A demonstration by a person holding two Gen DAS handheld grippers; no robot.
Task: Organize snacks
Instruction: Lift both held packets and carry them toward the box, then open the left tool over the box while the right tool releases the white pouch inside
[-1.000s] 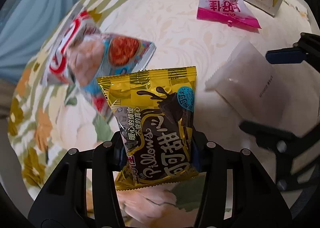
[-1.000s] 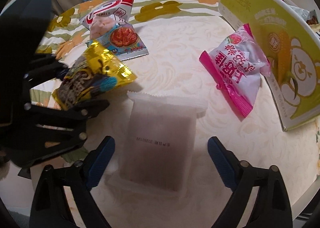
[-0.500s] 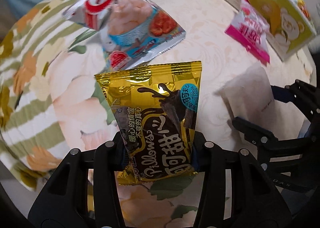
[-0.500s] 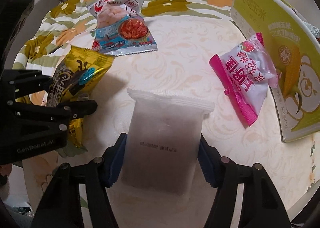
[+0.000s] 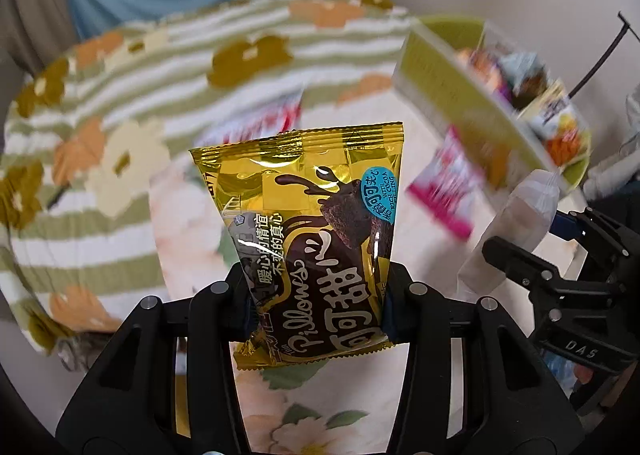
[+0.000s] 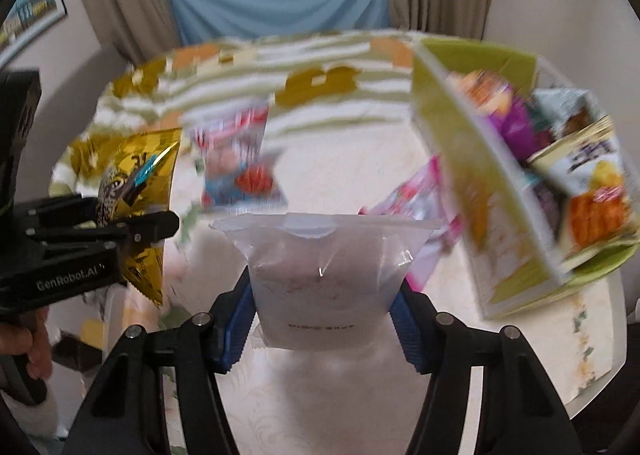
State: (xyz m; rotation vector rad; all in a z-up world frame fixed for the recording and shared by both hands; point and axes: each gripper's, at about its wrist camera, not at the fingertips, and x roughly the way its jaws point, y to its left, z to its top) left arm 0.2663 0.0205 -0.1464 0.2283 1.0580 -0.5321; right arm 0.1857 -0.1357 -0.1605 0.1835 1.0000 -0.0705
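Carry step, both packs lifted off table. Left gripper (image 5: 316, 295) clamps gold chocolate pack (image 5: 308, 239); right gripper (image 6: 322, 319), jaws just closing, grips frosted white pouch (image 6: 324, 287). Next: drop both into green box (image 6: 480, 191), far right.

Worktop (image 6: 320, 407): snack box (image 6: 480, 191) at right, packets inside.
Left tool (image 5: 316, 295): chocolate packet (image 5: 316, 223).
Right tool (image 6: 324, 319): frosted pouch (image 6: 324, 279).

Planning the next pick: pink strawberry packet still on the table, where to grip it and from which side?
Grip the pink packet across its narrow width at mid-body, coming from above on the side away from the green box. It seems to lie flat close beside the box wall, leaving little room there. Blur hides its exact edges.
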